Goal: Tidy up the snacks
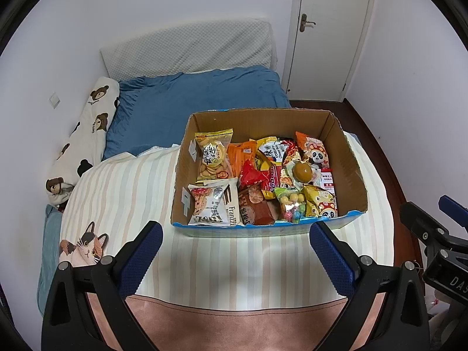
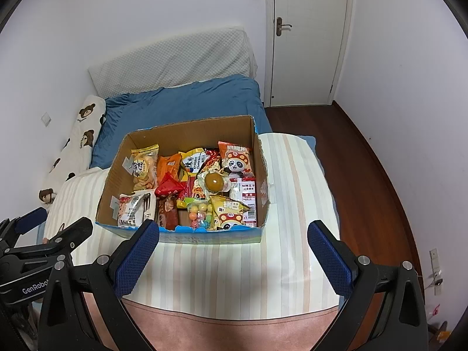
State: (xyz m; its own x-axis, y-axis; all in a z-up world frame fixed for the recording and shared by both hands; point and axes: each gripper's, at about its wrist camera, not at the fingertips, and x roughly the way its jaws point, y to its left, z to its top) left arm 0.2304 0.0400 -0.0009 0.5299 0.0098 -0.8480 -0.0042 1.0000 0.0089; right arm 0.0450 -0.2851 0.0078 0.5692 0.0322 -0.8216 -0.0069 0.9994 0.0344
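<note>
**Snack box: status and handling**

The snacks [image 1: 260, 178] lie packed inside the cardboard box [image 1: 348, 158] on the striped bed [image 1: 222, 263]. Both the left tongs [image 1: 235, 251] and right tongs [image 2: 234, 250] are spread, empty, short of the box. You cannot tell whether sorting remains; approach any packet from above.

One cardboard box [image 1: 348, 175], two panda snack bags [image 1: 314, 150], one door [image 1: 330, 29].
</note>
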